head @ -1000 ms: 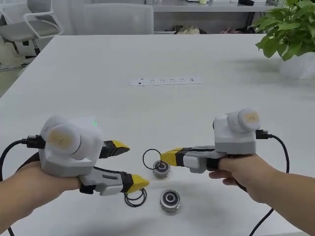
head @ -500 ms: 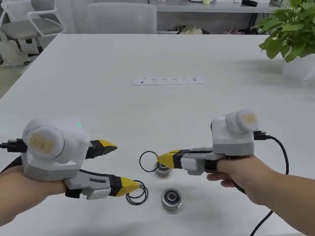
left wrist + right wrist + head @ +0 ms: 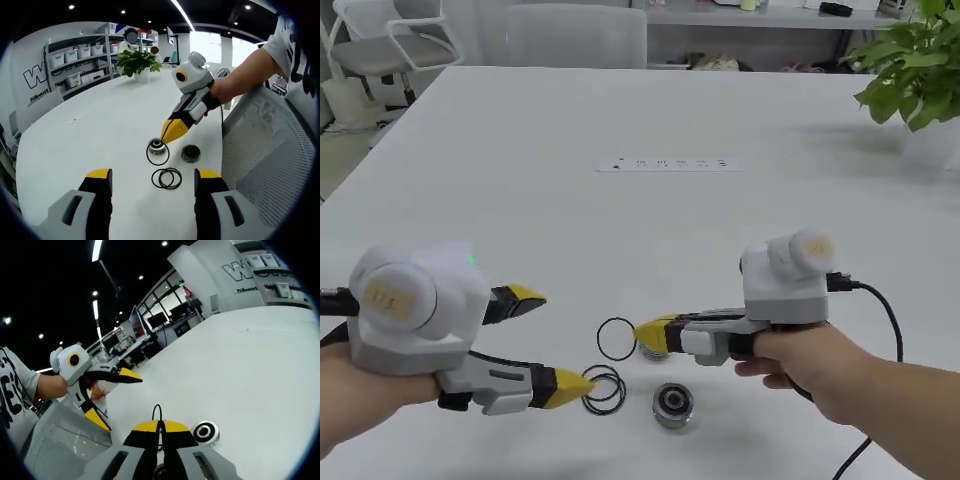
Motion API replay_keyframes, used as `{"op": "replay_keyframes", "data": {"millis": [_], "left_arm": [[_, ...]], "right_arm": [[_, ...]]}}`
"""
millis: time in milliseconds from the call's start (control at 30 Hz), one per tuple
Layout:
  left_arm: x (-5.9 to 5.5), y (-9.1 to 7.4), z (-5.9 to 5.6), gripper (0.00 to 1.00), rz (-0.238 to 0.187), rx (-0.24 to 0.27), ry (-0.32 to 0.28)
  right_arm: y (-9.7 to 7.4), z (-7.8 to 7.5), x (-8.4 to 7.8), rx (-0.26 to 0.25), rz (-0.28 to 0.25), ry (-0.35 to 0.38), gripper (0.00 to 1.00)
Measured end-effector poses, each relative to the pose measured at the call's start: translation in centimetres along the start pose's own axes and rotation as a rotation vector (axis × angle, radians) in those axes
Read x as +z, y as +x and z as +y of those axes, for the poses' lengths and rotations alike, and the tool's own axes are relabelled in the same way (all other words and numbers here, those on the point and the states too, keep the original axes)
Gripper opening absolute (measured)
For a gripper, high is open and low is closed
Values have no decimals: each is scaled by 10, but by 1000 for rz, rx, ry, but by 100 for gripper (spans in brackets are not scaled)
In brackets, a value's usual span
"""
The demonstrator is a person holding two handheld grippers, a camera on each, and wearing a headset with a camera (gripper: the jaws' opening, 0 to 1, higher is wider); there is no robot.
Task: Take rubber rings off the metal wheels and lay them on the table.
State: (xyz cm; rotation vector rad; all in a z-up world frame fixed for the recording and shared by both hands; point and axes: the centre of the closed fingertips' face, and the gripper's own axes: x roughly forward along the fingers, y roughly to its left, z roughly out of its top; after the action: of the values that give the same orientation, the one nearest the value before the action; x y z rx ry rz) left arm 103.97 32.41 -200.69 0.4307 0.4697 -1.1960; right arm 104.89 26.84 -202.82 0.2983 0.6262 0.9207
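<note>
My right gripper (image 3: 655,333) is shut on a thin black rubber ring (image 3: 615,338), which loops out to the left of its yellow tips. A small metal wheel (image 3: 656,351) sits right under those tips. The second wheel (image 3: 672,403) stands nearer the table's front edge, with no gripper on it. Two loose rings (image 3: 603,388) lie overlapping on the table beside the lower jaw of my left gripper (image 3: 548,340), which is open and holds nothing. In the left gripper view the loose rings (image 3: 167,178) lie just ahead of the open jaws. In the right gripper view the pinched ring (image 3: 157,412) rises from the shut tips.
A white power strip (image 3: 670,164) lies mid-table, far beyond the work. A potted plant (image 3: 915,70) stands at the back right. The right gripper's black cable (image 3: 880,300) trails to the right. A mesh chair (image 3: 270,150) is close to the table's near edge.
My left gripper has drawn back to the left and lower, still open. The right gripper stays shut on the ring beside the wheel. The head camera has tilted a little.
</note>
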Motion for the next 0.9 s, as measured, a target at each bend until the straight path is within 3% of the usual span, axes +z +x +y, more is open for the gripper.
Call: {"op": "replay_keyframes", "data": {"millis": [233, 900], "left_arm": [[-7, -4, 2, 65, 10, 10, -11], [-14, -12, 6, 65, 17, 23, -24]], "right_arm": [[7, 3, -6, 7, 24, -2, 0], [22, 8, -24, 23, 90, -4, 0]]}}
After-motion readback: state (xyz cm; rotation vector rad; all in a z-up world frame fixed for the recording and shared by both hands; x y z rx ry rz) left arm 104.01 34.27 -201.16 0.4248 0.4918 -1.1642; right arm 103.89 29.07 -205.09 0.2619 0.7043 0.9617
